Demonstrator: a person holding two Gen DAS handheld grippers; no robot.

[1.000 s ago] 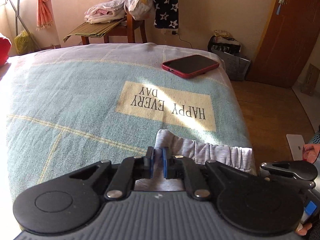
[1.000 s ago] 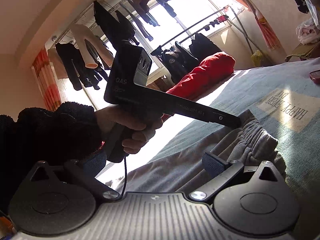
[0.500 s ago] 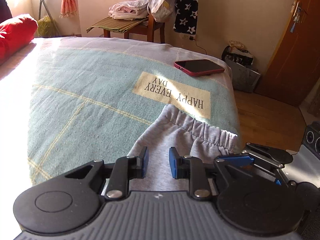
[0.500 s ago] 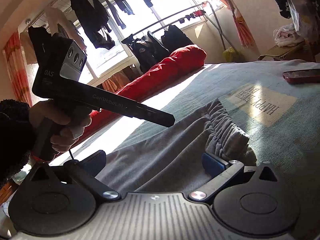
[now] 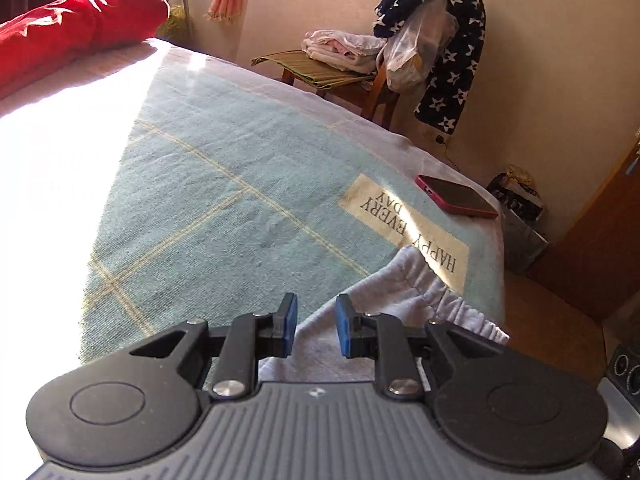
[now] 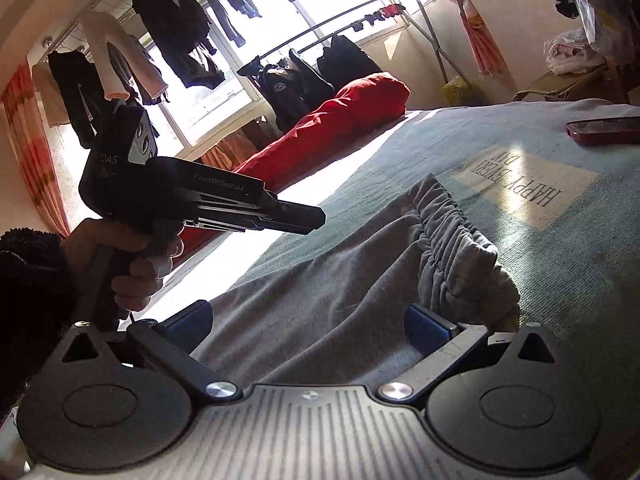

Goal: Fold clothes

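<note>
Between folds — grey sweatpants (image 6: 340, 276) lie flat at the bed's near right edge, left gripper (image 5: 316, 326) narrowly parted and empty above them, right gripper (image 6: 308, 320) wide, holding nothing — next move likely needs a fresh edge grasp.

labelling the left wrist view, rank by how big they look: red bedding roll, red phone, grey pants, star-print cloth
1. red bedding roll
2. grey pants, partly hidden behind the gripper, so unsure against the next
3. star-print cloth
4. red phone
Apparent size only; the pants lie nearest the camera.

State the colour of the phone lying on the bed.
Red phone, dark screen; clearest in the left wrist view.
</note>
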